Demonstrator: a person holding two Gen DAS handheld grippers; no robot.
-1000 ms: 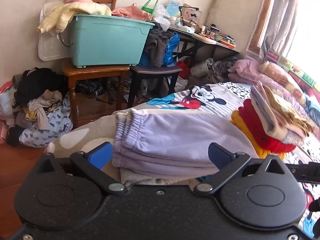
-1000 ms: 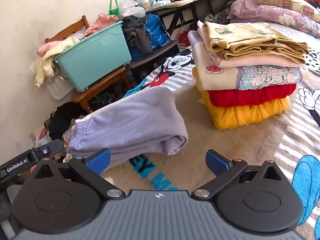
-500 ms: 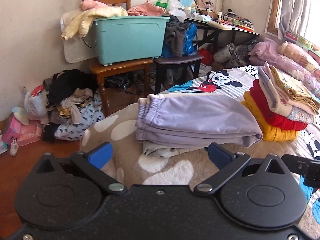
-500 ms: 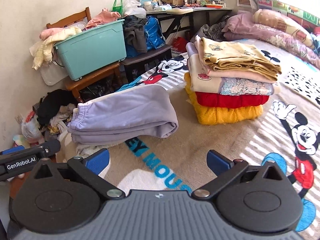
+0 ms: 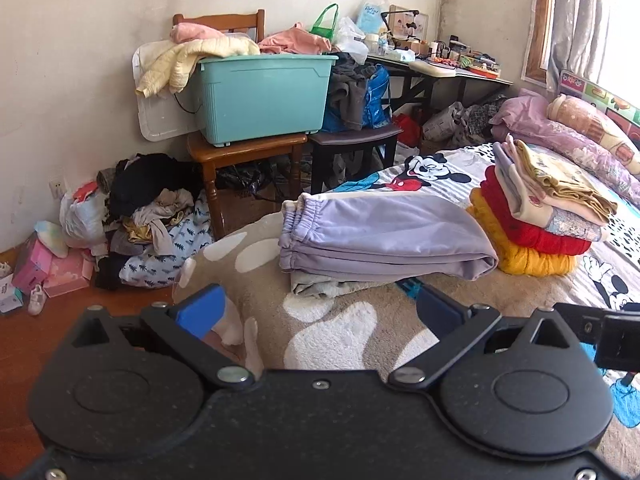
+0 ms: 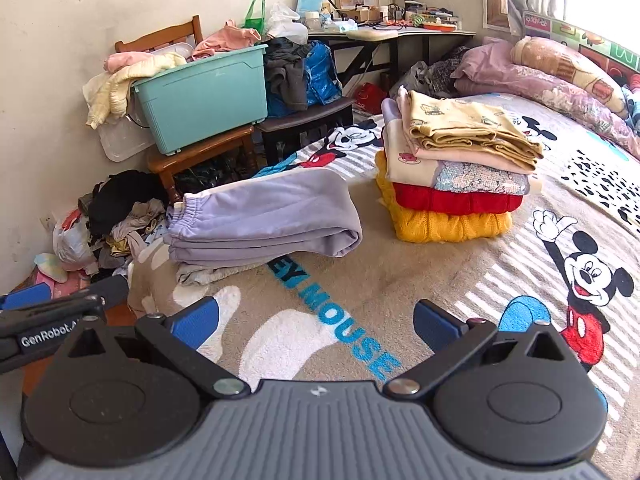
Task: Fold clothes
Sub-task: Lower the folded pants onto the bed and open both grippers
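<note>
A: We've got the folded lilac pants [image 5: 384, 236] mid-frame on the blanket [image 5: 352, 340], well beyond both sets of fingers.

B: Yep, our left gripper [image 5: 320, 312] and right gripper [image 6: 316, 322] gape wide, holding nothing. Folded stack [image 6: 456, 176] sits right of the pants.

Lilac trousers [image 6: 260, 216], teal bin [image 6: 204, 96], cartoon-mouse striped blanket [image 6: 500, 288]

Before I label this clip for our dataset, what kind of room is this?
Most likely a lived-in bedroom: a bed with a cartoon-mouse blanket and pillows, folded clothes stacked on it, a cluttered desk and a laundry pile on the floor.
</note>
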